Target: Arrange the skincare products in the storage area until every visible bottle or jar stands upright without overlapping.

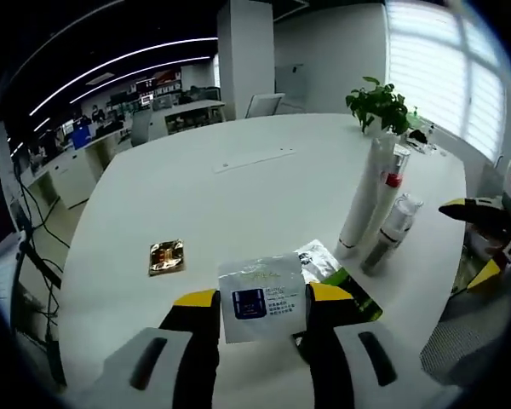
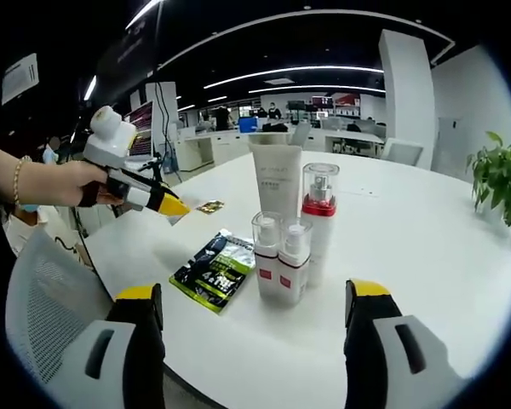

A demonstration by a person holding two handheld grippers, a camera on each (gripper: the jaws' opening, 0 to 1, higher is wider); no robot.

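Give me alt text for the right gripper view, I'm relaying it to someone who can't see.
The right gripper, jaws wide open, faces a cluster of upright skincare bottles and a tall white tube on a white table. A dark green packet lies flat beside them, and a hand holds the left gripper beyond it.

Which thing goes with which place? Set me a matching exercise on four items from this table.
Things:
1. white sachet
2. green-and-black packet
3. white tube
4. gold sachet

Places:
A. lying flat on the table, just beside the two small pump bottles
B. standing upright behind the pump bottles
C. between the jaws of the left claw
D. lying alone on the table, apart from the bottles

Pairs: 1-C, 2-A, 3-B, 4-D
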